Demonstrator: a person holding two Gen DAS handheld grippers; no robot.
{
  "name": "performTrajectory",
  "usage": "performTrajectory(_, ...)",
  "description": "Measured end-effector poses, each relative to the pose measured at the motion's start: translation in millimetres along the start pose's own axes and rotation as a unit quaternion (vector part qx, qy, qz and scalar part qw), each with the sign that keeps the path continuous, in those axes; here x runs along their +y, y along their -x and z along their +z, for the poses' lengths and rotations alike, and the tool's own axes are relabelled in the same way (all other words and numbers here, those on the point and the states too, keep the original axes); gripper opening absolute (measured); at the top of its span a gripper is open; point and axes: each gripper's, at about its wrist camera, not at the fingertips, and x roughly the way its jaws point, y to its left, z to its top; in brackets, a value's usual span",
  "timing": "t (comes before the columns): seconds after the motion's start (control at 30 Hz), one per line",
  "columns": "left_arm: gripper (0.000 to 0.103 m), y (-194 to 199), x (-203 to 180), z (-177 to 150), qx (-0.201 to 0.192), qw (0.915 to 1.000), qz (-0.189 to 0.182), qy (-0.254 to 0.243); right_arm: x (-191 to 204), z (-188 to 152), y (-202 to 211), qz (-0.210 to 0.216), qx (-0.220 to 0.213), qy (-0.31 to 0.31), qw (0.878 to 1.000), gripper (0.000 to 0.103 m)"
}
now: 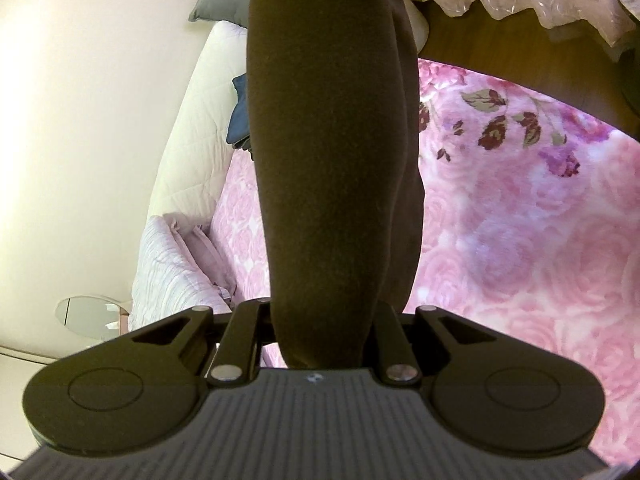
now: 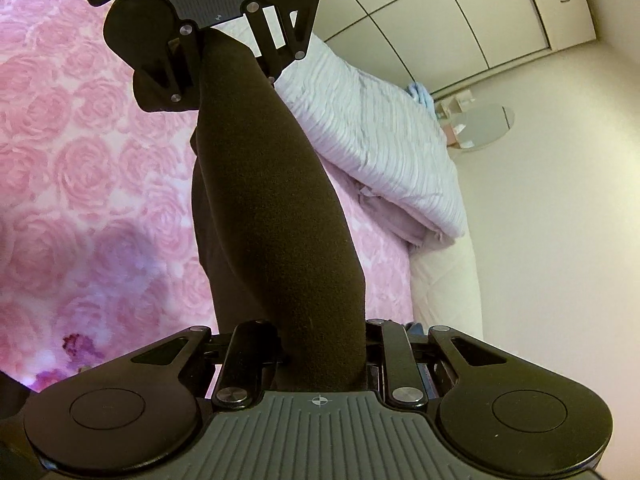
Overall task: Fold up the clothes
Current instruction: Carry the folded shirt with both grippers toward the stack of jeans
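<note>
Both grippers clamp the same dark brown garment (image 1: 332,168), stretched betw. them above the pink rose-print bedspread (image 1: 520,260). Left gripper (image 2: 218,46) holds one end, right gripper (image 2: 320,360) the other, jaws narrow on cloth. Lilac pillow (image 2: 372,144) lies beside it w/ cream wall beyond.

No readable words, brand names or numbers appear in either view. The only sign is a small white crosshair mark, a circle crossed by two lines, at the 12 o'clock edge of the grey ribbed plastic gripper body (image 2: 320,432) in the right wrist view; its counterpart in the left wrist view is blurred.
</note>
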Motion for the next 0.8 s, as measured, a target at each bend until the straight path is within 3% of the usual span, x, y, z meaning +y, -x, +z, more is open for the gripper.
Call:
performTrajectory(0.23,0.013,4.4,-5.4,11.5,0.011,0.9998,-0.003,0.017,2.2,-9.2,4.7,0.011,-0.004,0.012,1.000,0.020)
performTrajectory(0.43,0.013,-9.5,-3.0,40.8,0.020,0.9995,-0.012,0.023,-6.6,-31.1,-1.8,0.020,-0.009,0.011,1.000,0.020)
performTrajectory(0.6,0.013,-42.0,9.0,89.9,0.027,0.9992,-0.016,0.025,-28.1,-77.8,-13.1,0.018,-0.003,-0.013,1.000,0.020)
performTrajectory(0.8,0.013,-95.0,35.2,165.5,0.036,0.9985,-0.028,0.031,-80.1,-152.4,-40.3,0.020,-0.005,-0.031,0.999,0.020)
